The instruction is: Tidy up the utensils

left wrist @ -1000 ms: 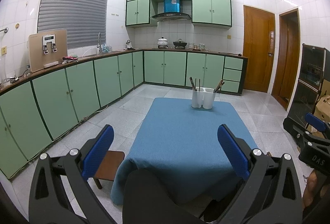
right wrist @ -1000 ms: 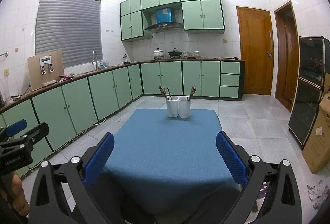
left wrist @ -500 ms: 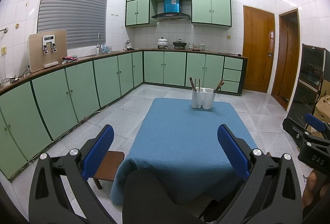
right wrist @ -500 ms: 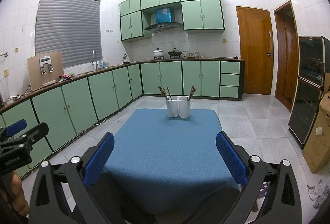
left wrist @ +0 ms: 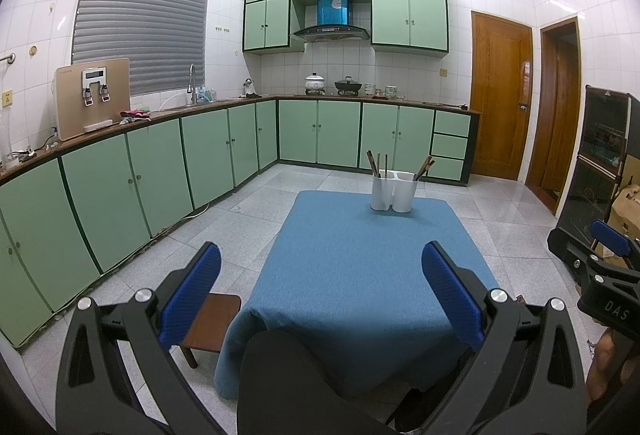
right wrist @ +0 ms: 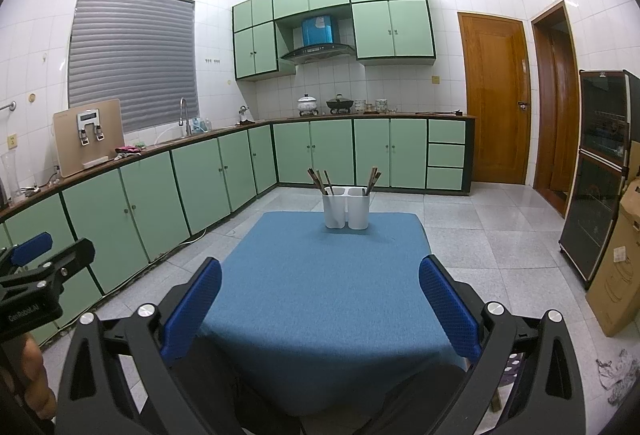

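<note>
Left view, left gripper (left wrist: 320, 283): jaws spread wide, holding nothing, held back at the near edge of the table (left wrist: 312, 299), probably awaiting a reach.
Left view, holder (left wrist: 394, 191): white, two compartments, upright at the far end; sticks (left wrist: 376, 163) lean in each side.
Right view, right gripper (right wrist: 320, 293): likewise wide apart and empty, aimed straight at the holder (right wrist: 346, 207).
Right view, sticks (right wrist: 320, 181): split between both compartments, well apart from either gripper.
</note>
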Available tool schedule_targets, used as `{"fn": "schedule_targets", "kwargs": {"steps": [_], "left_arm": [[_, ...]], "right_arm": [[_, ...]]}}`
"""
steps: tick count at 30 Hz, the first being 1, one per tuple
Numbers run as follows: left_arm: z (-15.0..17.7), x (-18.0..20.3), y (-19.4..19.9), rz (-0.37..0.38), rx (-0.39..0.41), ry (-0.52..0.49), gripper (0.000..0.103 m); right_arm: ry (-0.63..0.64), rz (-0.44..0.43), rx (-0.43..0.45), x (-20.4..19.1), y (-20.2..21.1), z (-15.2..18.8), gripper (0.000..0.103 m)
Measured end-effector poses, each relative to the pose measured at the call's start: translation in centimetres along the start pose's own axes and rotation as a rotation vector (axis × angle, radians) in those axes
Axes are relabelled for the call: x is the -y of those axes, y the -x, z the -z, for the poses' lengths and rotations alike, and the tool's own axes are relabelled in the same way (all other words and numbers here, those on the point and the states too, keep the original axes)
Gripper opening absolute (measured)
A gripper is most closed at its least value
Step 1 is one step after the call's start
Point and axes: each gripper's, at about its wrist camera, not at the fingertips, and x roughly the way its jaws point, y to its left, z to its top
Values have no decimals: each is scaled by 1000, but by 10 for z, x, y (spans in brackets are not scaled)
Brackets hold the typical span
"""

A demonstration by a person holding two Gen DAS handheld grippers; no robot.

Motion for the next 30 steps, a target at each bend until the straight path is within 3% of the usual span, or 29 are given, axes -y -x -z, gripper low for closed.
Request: {"fn": "schedule_targets", "kwargs": {"steps": [30], "left_arm": [[-1, 2, 0, 2, -1, 2, 98]], "right_arm": [[-1, -1, 0, -1, 2, 0, 97]]}}
